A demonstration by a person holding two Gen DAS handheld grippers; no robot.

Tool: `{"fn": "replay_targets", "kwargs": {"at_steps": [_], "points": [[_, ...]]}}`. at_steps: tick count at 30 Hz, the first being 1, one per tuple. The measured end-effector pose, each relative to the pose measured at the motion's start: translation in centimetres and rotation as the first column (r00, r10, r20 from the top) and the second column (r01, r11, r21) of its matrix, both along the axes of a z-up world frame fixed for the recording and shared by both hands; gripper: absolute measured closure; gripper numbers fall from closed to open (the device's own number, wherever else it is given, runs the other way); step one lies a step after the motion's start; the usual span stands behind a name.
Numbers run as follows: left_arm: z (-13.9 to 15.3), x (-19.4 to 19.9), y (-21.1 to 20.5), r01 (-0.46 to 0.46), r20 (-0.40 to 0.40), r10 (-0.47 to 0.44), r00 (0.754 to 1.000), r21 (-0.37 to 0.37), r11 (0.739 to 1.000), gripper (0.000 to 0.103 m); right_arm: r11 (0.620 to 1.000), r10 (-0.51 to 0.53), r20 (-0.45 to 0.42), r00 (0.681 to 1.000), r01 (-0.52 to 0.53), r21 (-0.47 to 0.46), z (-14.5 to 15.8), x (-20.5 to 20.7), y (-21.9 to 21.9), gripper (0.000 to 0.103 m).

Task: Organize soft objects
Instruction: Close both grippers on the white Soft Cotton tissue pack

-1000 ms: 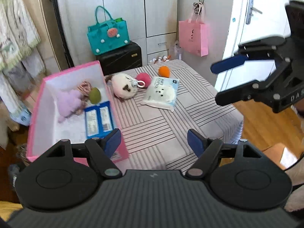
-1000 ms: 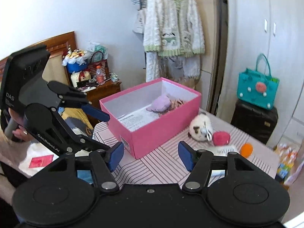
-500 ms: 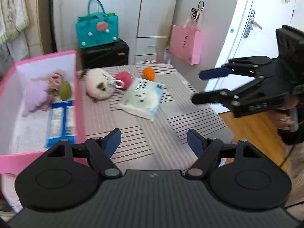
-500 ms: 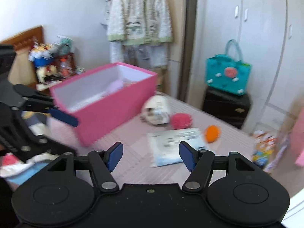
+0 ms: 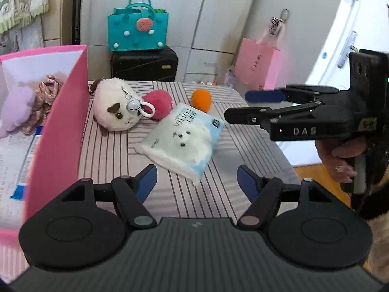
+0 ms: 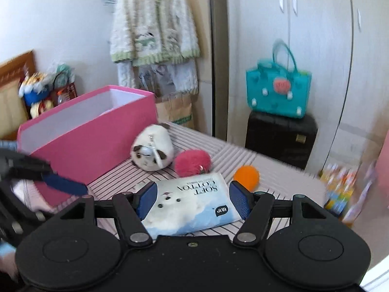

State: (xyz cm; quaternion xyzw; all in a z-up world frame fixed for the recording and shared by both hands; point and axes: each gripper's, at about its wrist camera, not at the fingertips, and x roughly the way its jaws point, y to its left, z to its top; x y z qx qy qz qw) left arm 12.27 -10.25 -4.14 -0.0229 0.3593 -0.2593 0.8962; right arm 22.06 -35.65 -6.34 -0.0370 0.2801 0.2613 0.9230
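On the striped table lie a white plush animal point(image 5: 116, 114) point(image 6: 152, 150), a pink pompom point(image 5: 158, 105) point(image 6: 192, 161), an orange ball point(image 5: 201, 99) point(image 6: 246, 177) and a soft cotton tissue pack point(image 5: 184, 141) point(image 6: 189, 206). A pink box point(image 5: 58, 131) point(image 6: 92, 136) at the left holds a purple plush point(image 5: 14, 108) and other items. My left gripper point(image 5: 197, 185) is open above the table's near edge, just short of the pack. My right gripper point(image 6: 190, 198) is open, with the pack between its jaws; it also shows in the left wrist view point(image 5: 245, 108).
A black case point(image 5: 143, 64) with a teal bag point(image 5: 137, 30) stands behind the table. A pink bag point(image 5: 260, 65) hangs on the cabinet at the right. A cardigan point(image 6: 153, 29) hangs behind the box. The table edge point(image 5: 274, 146) drops off at the right.
Both grippers have moved in toward the table. My right gripper has come low over the tissue pack, which now lies between its open fingers. My left view has swung right.
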Motion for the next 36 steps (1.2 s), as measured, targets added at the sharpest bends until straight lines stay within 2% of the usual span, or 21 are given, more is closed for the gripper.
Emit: {"fn": "replay_targets", "kwargs": {"at_steps": [2,3,5,9,12,16,18,20,21,25,26,28,30,32,36], "points": [[-1.2,1.1,-0.6,-0.03,0.002,0.03,1.0,-0.008,1.0,0.036,0.998,-0.033,-0.074,0.997,0.037,0.058,-0.8,2.1,-0.4,0.033],[-1.8,1.7,-0.8,-0.05,-0.021,0.049,0.999,-0.005,0.999,0.037,0.996,-0.037,-0.098,0.994,0.045,0.077,-1.1,3.1,-0.5,0.033],[-3.1,2.9,-1.2,-0.071,-0.062,0.07,0.996,-0.01,0.997,0.039,0.995,-0.044,-0.133,0.99,0.055,0.079,-1.9,4.7,-0.4,0.034],[-4.2,4.1,-1.8,-0.102,-0.062,0.103,0.993,0.019,0.995,0.041,0.992,-0.069,-0.227,0.971,0.091,0.091,-4.2,7.7,-0.9,0.037],[-4.7,4.7,-1.7,-0.124,-0.077,0.124,0.989,0.0,0.992,0.041,0.985,-0.074,-0.278,0.958,0.113,0.129,-5.5,9.0,-1.5,0.039],[-5.2,5.8,-1.2,-0.134,-0.104,0.127,0.986,-0.063,0.989,0.041,0.977,-0.04,-0.332,0.942,0.106,0.184,-6.6,9.0,-2.1,0.063],[-5.5,6.0,-1.4,-0.134,-0.101,0.128,0.987,-0.056,0.989,0.047,0.972,-0.022,-0.352,0.936,0.103,0.213,-6.4,8.4,-2.7,0.077],[-5.7,6.0,-1.3,-0.129,-0.113,0.121,0.986,-0.06,0.99,0.056,0.969,-0.013,-0.373,0.928,0.103,0.224,-6.2,7.7,-3.1,0.081],[-5.7,6.2,-1.4,-0.128,-0.118,0.121,0.986,-0.055,0.99,0.057,0.972,-0.007,-0.378,0.926,0.096,0.216,-6.1,7.3,-3.2,0.082],[-5.4,6.0,-1.7,-0.109,-0.103,0.112,0.988,0.03,0.994,0.058,0.984,-0.007,-0.385,0.923,0.075,0.161,-5.6,6.8,-2.8,0.078],[-5.3,6.1,-1.6,-0.114,-0.117,0.116,0.986,0.027,0.993,0.057,0.983,-0.013,-0.389,0.921,0.082,0.162,-5.6,7.0,-2.9,0.078],[-5.2,6.6,-1.2,-0.14,-0.142,0.141,0.98,0.013,0.99,0.054,0.982,-0.02,-0.392,0.92,0.092,0.165,-5.6,7.8,-3.1,0.068],[-5.0,7.0,-1.0,-0.165,-0.142,0.166,0.976,0.02,0.986,0.053,0.983,-0.023,-0.391,0.92,0.093,0.161,-5.7,8.6,-3.0,0.065],[-5.0,7.3,-0.7,-0.179,-0.164,0.177,0.97,0.003,0.984,0.049,0.981,-0.013,-0.403,0.915,0.091,0.173,-6.0,9.3,-2.9,0.059],[-5.1,8.2,-0.5,-0.168,-0.214,0.156,0.964,-0.041,0.985,0.049,0.976,0.01,-0.417,0.909,0.082,0.202,-6.4,10.2,-2.5,0.056]]}}
